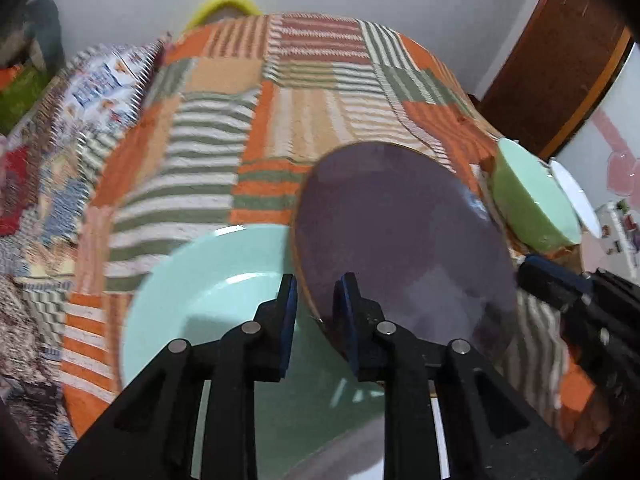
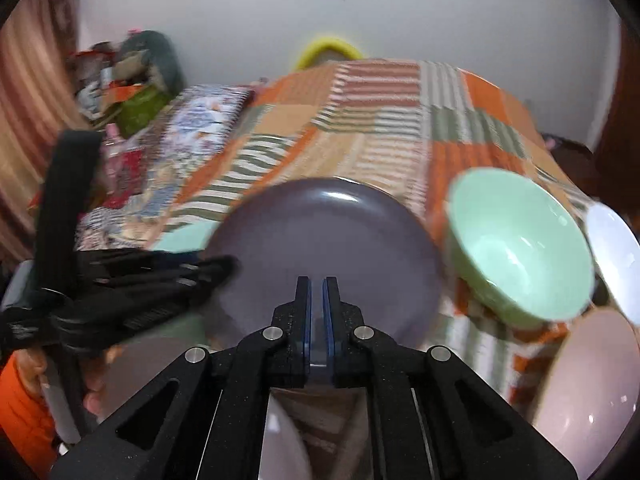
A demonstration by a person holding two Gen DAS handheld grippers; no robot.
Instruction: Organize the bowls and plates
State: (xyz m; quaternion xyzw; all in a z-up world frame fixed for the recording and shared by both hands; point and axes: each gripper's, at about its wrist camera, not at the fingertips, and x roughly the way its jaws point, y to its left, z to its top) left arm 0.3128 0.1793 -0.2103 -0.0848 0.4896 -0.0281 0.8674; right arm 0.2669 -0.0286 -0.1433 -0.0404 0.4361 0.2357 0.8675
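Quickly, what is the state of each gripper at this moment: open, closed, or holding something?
Left gripper: closed on the rim of the purple plate, which is tilted.
Right gripper: closed on the near rim of the same purple plate.

A plate (image 1: 404,240) is sitting tilted over a second plate (image 1: 208,292) on the bed (image 1: 304,108), with bowls (image 2: 520,240) lying to their right
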